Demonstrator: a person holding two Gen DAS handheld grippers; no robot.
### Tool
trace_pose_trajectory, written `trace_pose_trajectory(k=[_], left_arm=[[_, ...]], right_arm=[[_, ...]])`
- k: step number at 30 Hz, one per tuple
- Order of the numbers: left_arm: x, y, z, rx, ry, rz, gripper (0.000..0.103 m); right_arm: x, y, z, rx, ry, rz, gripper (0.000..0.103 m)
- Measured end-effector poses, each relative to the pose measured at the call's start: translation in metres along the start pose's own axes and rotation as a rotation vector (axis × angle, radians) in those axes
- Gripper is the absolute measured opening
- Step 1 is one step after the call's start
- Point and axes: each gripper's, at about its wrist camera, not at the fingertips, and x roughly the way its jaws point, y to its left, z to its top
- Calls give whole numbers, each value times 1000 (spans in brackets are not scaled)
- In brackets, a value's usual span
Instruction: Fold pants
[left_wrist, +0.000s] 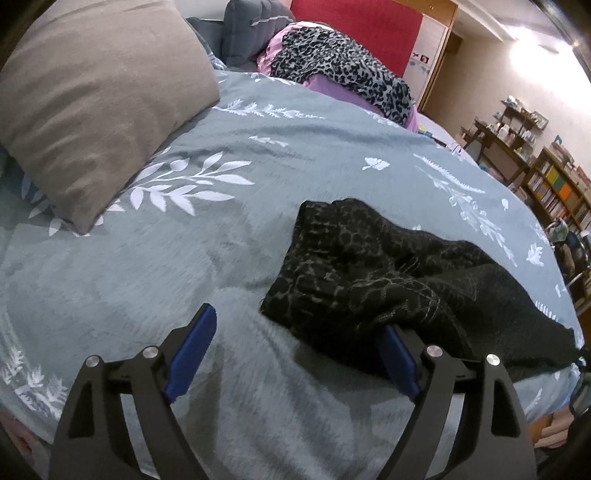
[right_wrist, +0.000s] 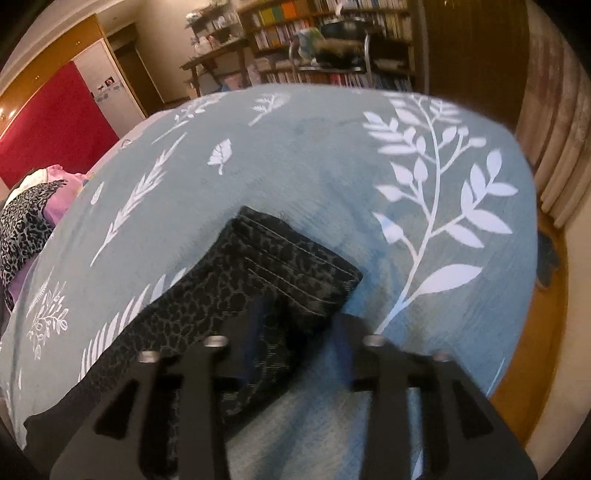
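Note:
Dark leopard-print pants (left_wrist: 388, 273) lie rumpled on a grey-blue bedspread (left_wrist: 221, 258) with white leaf print. My left gripper (left_wrist: 295, 332) is open just above the bedspread; its right blue pad (left_wrist: 399, 362) touches the pants' near edge and its left pad (left_wrist: 192, 350) is over bare cover. In the right wrist view a pant leg (right_wrist: 280, 273) with stitched hem lies flat on the bedspread (right_wrist: 314, 166). My right gripper (right_wrist: 295, 332) is open low over that leg, left finger (right_wrist: 255, 332) on the fabric, right finger beside it.
A tan pillow (left_wrist: 99, 103) lies at the far left. A pile of leopard and purple bedding (left_wrist: 340, 74) sits at the bed's head by a red headboard (left_wrist: 362, 26). Bookshelves (right_wrist: 332, 37) and a chair stand beyond the bed's edge.

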Motion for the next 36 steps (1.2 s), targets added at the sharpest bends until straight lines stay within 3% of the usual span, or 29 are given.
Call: trace_pose_trajectory(k=[2, 6, 10, 14, 23, 28, 32, 36], left_arm=[[0, 4, -3, 11, 12, 27, 89], [5, 11, -7, 5, 28, 32, 91], [7, 11, -13, 37, 26, 40, 91], [7, 8, -18, 83, 23, 59, 91], [4, 22, -30, 59, 14, 19, 91], [-5, 36, -34, 2, 4, 24, 91], [-16, 44, -35, -75, -2, -37, 91], [-24, 43, -33, -144, -15, -133, 91]], right_arm=[[-7, -2, 0, 8, -31, -37, 63], [-27, -3, 1, -19, -97, -125, 64], [-54, 32, -8, -188, -189, -127, 64], [-75, 92, -35, -382, -206, 23, 69], [-86, 214, -126, -642, 31, 418, 70], [-102, 268, -190, -820, 121, 569, 70], [-125, 294, -243, -1018, 128, 672, 70], [-134, 305, -271, -1153, 126, 718, 70]])
